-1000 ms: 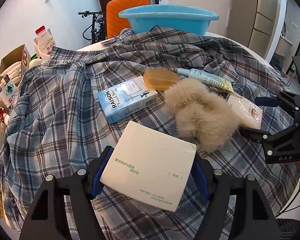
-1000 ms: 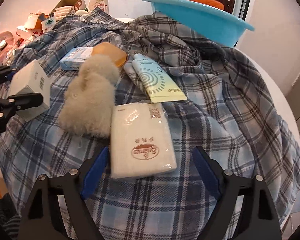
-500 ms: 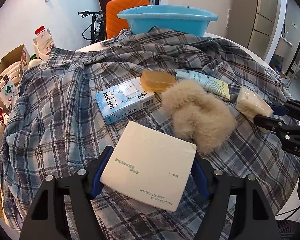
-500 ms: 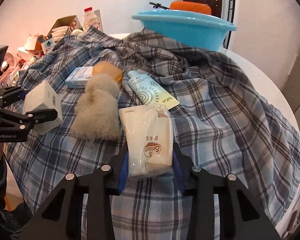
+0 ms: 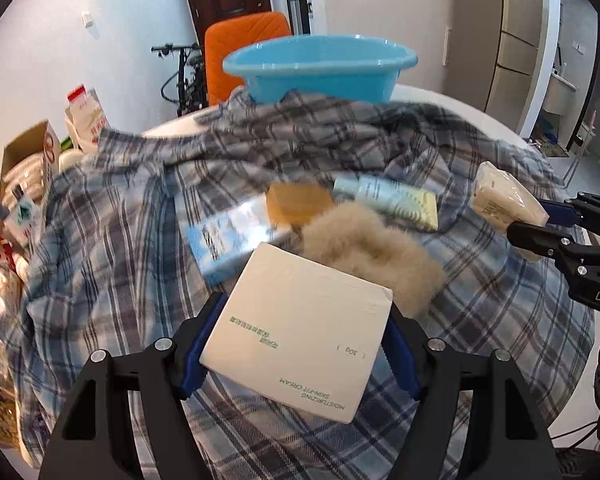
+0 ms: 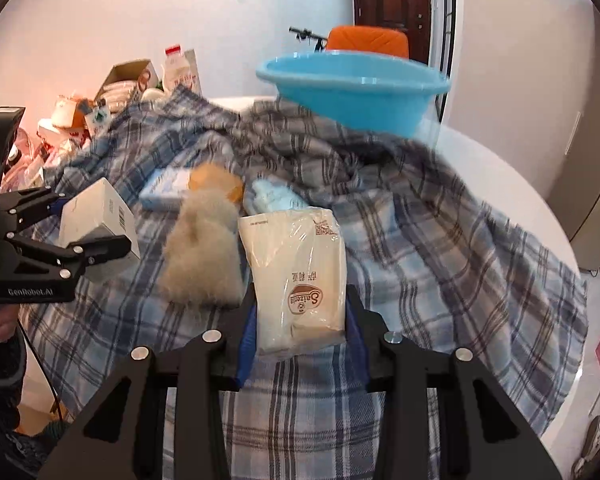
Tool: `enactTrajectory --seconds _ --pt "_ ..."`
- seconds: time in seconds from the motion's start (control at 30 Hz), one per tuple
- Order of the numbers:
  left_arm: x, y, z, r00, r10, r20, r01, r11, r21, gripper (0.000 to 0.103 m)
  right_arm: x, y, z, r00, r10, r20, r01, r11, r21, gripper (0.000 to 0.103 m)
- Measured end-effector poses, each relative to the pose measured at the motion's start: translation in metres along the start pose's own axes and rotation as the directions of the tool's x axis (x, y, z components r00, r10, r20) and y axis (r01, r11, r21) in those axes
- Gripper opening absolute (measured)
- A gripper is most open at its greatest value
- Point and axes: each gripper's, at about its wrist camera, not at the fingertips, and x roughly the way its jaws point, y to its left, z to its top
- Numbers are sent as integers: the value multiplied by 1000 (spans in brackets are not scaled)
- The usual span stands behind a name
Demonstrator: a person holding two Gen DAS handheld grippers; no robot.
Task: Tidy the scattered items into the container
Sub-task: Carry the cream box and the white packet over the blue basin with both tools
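Two wrist views show a round white tabletop (image 5: 440,98) draped with a rumpled blue-and-grey plaid cloth (image 5: 112,240).

Left wrist view: a light blue basin (image 5: 320,68), the container, stands at the far edge of the tabletop, partly on the cloth. Behind it are an orange chair (image 5: 240,40), a dark wooden door, a bicycle and pale walls. Cartons and a milk bottle (image 5: 86,116) crowd the left side. On the cloth lie a blue box (image 5: 228,236), an amber soap bar (image 5: 298,200), a pale green tube (image 5: 388,196) and a tan fluffy item (image 5: 372,256), close together and blurred. The left gripper (image 5: 296,344) is about half open and clamped on a flat white cream box (image 5: 300,332), its blue pads pressing both sides; the box is raised clear of the cloth. At the right edge, the right gripper (image 5: 540,228) grips a cream-coloured packet (image 5: 504,200) above the cloth.

Right wrist view: the same basin (image 6: 356,84) sits at the far side, tilted in the frame, with the chair and door behind it. The white tabletop shows bare on the right. The right gripper (image 6: 300,336) is nearly closed, clenched on the plastic-wrapped packet (image 6: 300,272), which is held off the cloth in front of the fluffy item (image 6: 204,252). The soap bar (image 6: 220,180), blue box (image 6: 164,192) and tube (image 6: 276,200) lie beyond, near the cloth's middle. At the left, the left gripper (image 6: 88,232) holds the white box (image 6: 100,220), and a person's hand (image 6: 4,324) grasps the handle below.
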Motion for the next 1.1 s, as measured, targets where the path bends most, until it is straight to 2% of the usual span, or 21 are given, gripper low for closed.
enactTrajectory --seconds 0.3,0.53,0.7,0.87,1.03,1.1 --pt "-12 -7 27 999 8 54 -9 1000 19 75 -10 -5 14 999 -3 46 2 1000 23 38" --pt "-17 -4 65 995 11 95 -13 1000 16 75 -21 -15 45 995 -9 97 6 1000 25 38" --pt "-20 -1 105 991 8 137 -10 1000 14 75 -27 -25 82 988 -37 152 36 999 11 38" --pt "-14 12 156 986 -1 167 7 999 -37 75 -29 -48 126 980 -13 198 -4 996 85 38" --pt "-6 14 203 982 12 187 -8 1000 -22 75 -22 -56 167 972 -69 223 53 996 76 39" --pt "2 15 221 985 -13 171 16 1000 -15 75 -13 -58 185 975 -66 213 51 996 76 39"
